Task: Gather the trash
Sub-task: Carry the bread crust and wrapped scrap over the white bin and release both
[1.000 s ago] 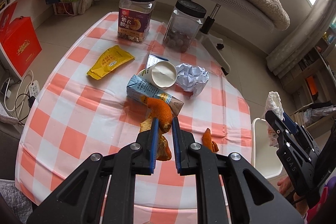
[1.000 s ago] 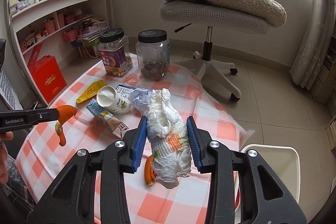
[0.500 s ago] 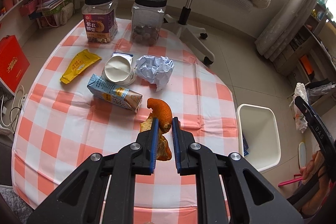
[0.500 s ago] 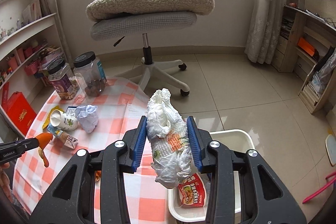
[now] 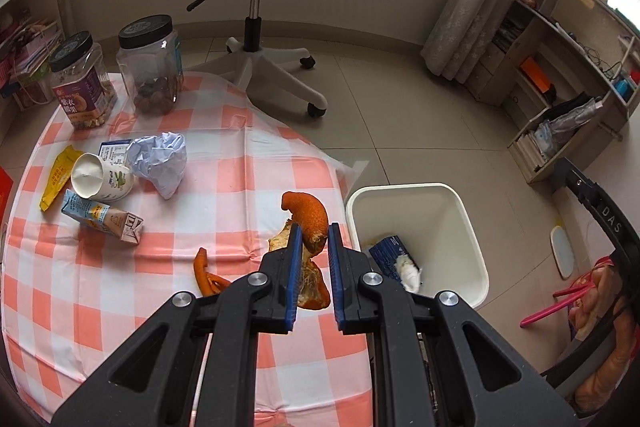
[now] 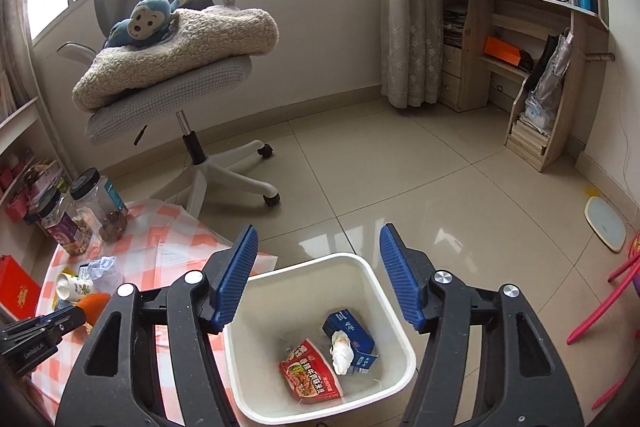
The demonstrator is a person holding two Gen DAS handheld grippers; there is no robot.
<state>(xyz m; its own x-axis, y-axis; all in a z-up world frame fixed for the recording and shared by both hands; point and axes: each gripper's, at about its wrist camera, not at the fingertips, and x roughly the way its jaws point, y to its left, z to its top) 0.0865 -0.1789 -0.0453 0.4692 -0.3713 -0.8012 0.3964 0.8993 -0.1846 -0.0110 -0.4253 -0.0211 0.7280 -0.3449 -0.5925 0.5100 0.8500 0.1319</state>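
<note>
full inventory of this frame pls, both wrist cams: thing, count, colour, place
orange peel: 1, orange, clamped in the left gripper
peel scrap: 1, orange, on the tablecloth
tablecloth: 1, pink-and-white check, over the table
jars: 2, clear with black lids, far edge of the table
crumpled paper: 1, white, mid table
cup: 1, white, on its side beside the paper
carton: 1, blue, lying in front of the cup
yellow packet: 1, left of the cup
bin: 1, white, on the floor by the table; holds a red packet, blue box, white wad
office chair: 1, grey, behind the table
left gripper: shut on the peel
right gripper: open, empty, over the bin
</note>
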